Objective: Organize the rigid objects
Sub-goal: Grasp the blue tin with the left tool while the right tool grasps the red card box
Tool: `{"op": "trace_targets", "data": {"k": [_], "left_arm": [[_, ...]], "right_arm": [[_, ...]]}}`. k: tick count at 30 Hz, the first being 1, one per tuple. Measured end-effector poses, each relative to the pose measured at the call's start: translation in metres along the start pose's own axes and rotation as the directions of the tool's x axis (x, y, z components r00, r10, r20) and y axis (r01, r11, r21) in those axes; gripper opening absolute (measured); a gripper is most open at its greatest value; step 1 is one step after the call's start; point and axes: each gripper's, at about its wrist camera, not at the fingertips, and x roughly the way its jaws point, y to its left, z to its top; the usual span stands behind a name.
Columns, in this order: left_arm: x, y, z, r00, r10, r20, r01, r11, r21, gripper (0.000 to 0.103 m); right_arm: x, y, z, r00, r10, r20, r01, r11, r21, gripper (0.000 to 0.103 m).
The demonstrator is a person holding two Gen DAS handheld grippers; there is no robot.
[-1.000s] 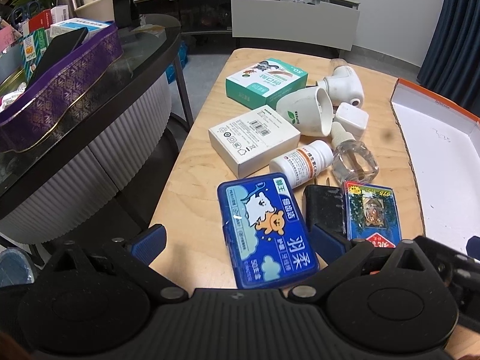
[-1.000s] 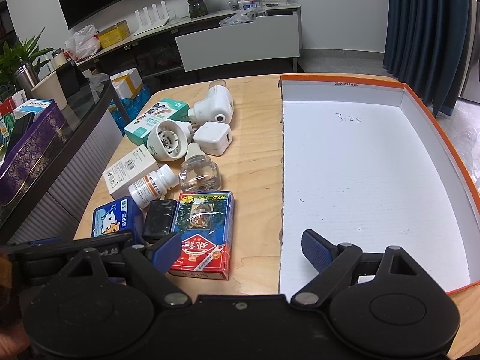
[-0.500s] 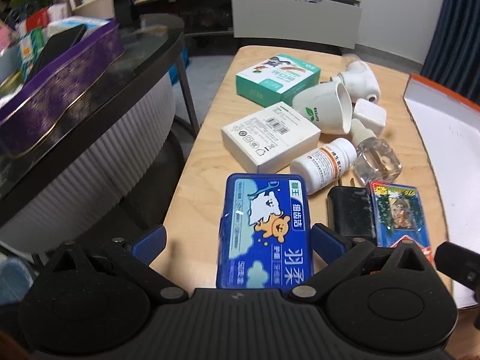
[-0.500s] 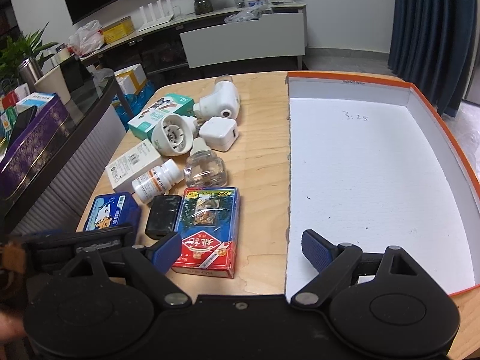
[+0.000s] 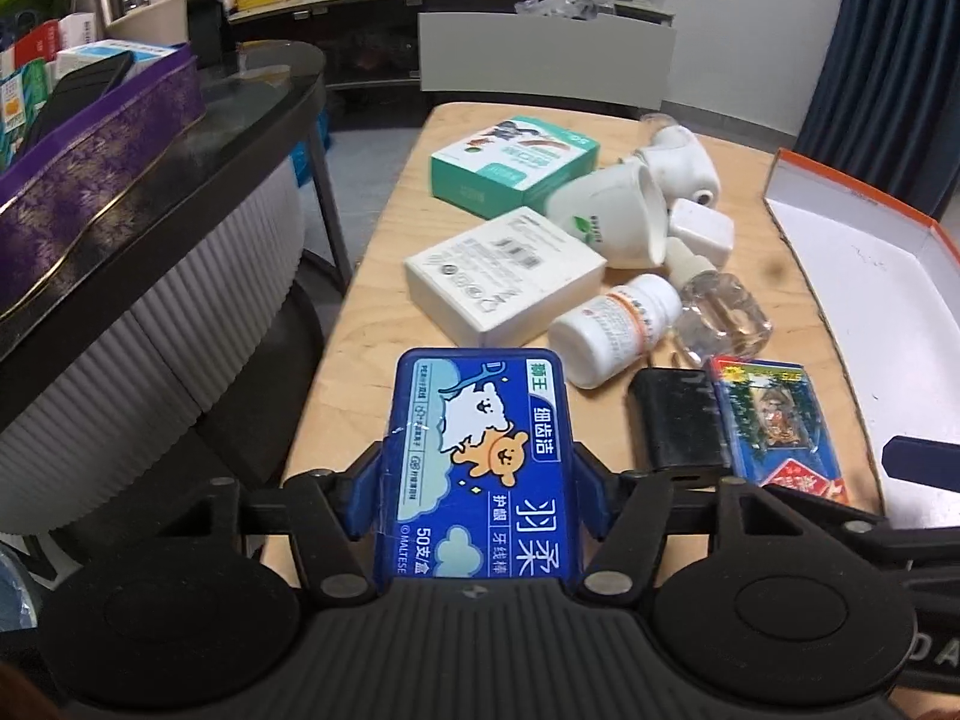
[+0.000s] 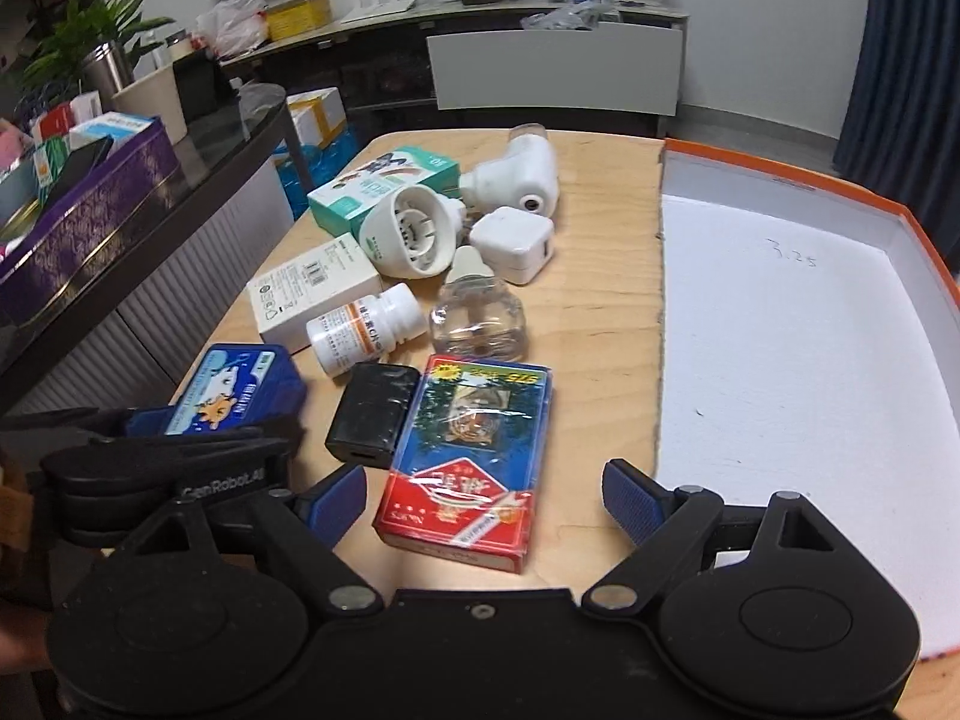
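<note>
The blue dental floss box (image 5: pixel 480 462) is clamped between the blue pads of the left gripper (image 5: pixel 477 495), one pad pressed against each long side, at the near left corner of the wooden desk (image 5: pixel 372 300). In the right wrist view the same box (image 6: pixel 240 390) is seen gripped at that corner; whether it is lifted clear of the desk cannot be told.

The right gripper (image 6: pixel 485 495) is spread wide, nothing between its fingers – it is held over the near edge of the desk, above the red and blue pack of playing cards (image 6: pixel 468 462). Just left of the cards a black charger (image 6: pixel 373 414) is laid flat.

Behind these, toward the middle of the desk, a white pill bottle (image 6: pixel 363 330) is lying on its side, touching a clear glass refill bottle (image 6: pixel 480 312) and just beside a flat white carton (image 6: pixel 312 291). Further back a white round plug-in device (image 6: pixel 411 234), a white cube adapter (image 6: pixel 513 240), a white mosquito-repellent heater (image 6: pixel 519 177) and a green and white box (image 6: pixel 384 186) are clustered close together.

Along the right edge of the desk an open orange-rimmed box lid (image 6: pixel 780 330) with a white inside is placed, "3.25" handwritten on it.

On the black counter (image 5: pixel 198 156) left of the desk a purple tin (image 5: pixel 96 168) is seen.
</note>
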Motion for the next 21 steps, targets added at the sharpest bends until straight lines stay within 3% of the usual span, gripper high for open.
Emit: {"op": "trace_targets", "data": {"k": [9, 13, 14, 15, 16, 21], "left_arm": [[-0.007, 0.008, 0.001, 0.999, -0.041, 0.014, 0.042, 0.999, -0.033, 0.064], [-0.005, 0.003, 0.002, 0.998, -0.053, 0.016, 0.053, 0.998, -0.029, 0.064], [-0.006, 0.003, 0.002, 0.998, -0.055, 0.015, 0.055, 0.998, -0.03, 0.063], [-0.006, 0.002, 0.002, 0.998, -0.057, 0.017, 0.057, 0.998, -0.031, 0.063], [-0.007, 0.001, 0.002, 0.998, -0.059, 0.019, 0.059, 0.998, -0.03, 0.063], [-0.015, -0.005, 0.003, 0.997, -0.066, 0.039, 0.068, 0.997, -0.026, 0.063]], "right_arm": [[0.022, -0.015, 0.003, 0.998, -0.057, -0.009, 0.057, 0.998, 0.002, 0.098], [0.033, -0.008, 0.004, 0.999, -0.031, -0.008, 0.03, 0.998, -0.063, 0.095], [0.034, -0.005, 0.004, 0.999, -0.035, 0.005, 0.036, 0.995, -0.097, 0.091], [0.034, -0.003, 0.004, 0.999, -0.025, 0.02, 0.027, 0.993, -0.118, 0.076], [0.033, -0.003, 0.005, 0.999, -0.019, 0.028, 0.022, 0.992, -0.123, 0.072], [0.027, -0.012, 0.009, 1.0, -0.021, 0.02, 0.023, 0.996, -0.084, 0.071]]}}
